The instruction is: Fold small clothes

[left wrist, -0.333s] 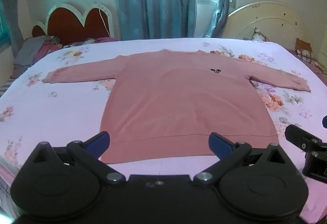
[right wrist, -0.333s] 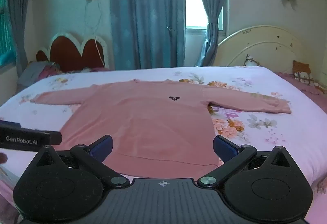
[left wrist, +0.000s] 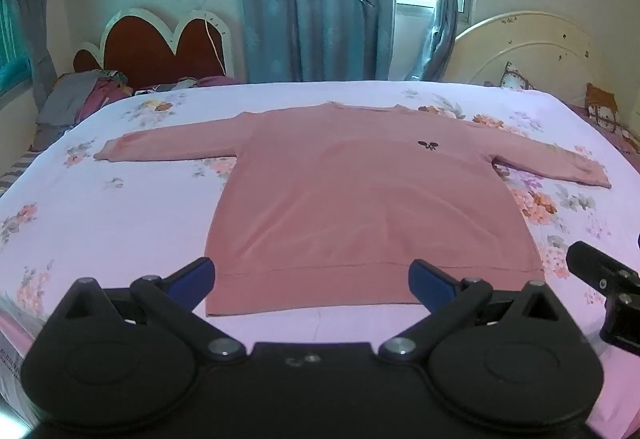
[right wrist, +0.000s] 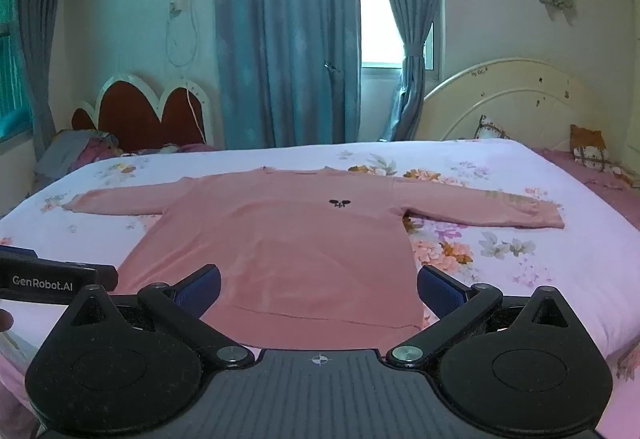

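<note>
A pink long-sleeved sweater (left wrist: 360,199) lies flat and face up on the bed, both sleeves spread out, a small black logo on the chest. It also shows in the right wrist view (right wrist: 288,239). My left gripper (left wrist: 312,279) is open and empty, held above the sweater's near hem. My right gripper (right wrist: 319,287) is open and empty, also above the near hem, further right. Each gripper's body shows at the edge of the other's view.
The bed (left wrist: 100,219) has a pale floral sheet. A heart-shaped red headboard (left wrist: 160,47) and piled clothes (left wrist: 80,95) are at far left. A cream headboard (left wrist: 528,51) and cushions are at far right. Blue curtains hang behind.
</note>
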The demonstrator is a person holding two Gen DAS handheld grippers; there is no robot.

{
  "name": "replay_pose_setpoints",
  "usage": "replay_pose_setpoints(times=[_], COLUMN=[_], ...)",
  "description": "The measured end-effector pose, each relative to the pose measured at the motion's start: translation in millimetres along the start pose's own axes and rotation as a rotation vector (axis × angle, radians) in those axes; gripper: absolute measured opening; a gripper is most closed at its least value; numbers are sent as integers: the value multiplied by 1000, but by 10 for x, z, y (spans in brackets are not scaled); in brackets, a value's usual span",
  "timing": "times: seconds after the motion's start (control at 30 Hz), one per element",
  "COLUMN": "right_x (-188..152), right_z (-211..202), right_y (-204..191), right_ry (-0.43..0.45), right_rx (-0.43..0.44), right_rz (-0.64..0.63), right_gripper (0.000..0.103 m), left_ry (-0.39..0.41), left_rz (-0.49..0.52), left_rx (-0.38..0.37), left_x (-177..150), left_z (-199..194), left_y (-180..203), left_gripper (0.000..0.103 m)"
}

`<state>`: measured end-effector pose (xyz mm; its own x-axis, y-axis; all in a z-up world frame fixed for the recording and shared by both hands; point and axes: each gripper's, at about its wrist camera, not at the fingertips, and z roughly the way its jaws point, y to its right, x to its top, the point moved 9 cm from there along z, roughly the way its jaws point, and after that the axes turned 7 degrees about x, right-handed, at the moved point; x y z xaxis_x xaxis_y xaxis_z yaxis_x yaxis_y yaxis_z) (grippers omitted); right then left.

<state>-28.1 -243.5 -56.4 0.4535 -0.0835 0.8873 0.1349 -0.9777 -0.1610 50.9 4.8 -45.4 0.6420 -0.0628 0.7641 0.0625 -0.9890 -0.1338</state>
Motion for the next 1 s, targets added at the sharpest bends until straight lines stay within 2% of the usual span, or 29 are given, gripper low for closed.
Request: replay_pose_setpoints(times=[1.0], right_x=[-49], right_z=[129], right_y=[158], right_ry=[-18], right_rx=[-5], right_rz=[20], right_gripper=[103], left_ry=[-7], left_rz=[3], left_rx=[10], left_x=[54], left_z=[-37], left_y=[74], left_gripper=[103])
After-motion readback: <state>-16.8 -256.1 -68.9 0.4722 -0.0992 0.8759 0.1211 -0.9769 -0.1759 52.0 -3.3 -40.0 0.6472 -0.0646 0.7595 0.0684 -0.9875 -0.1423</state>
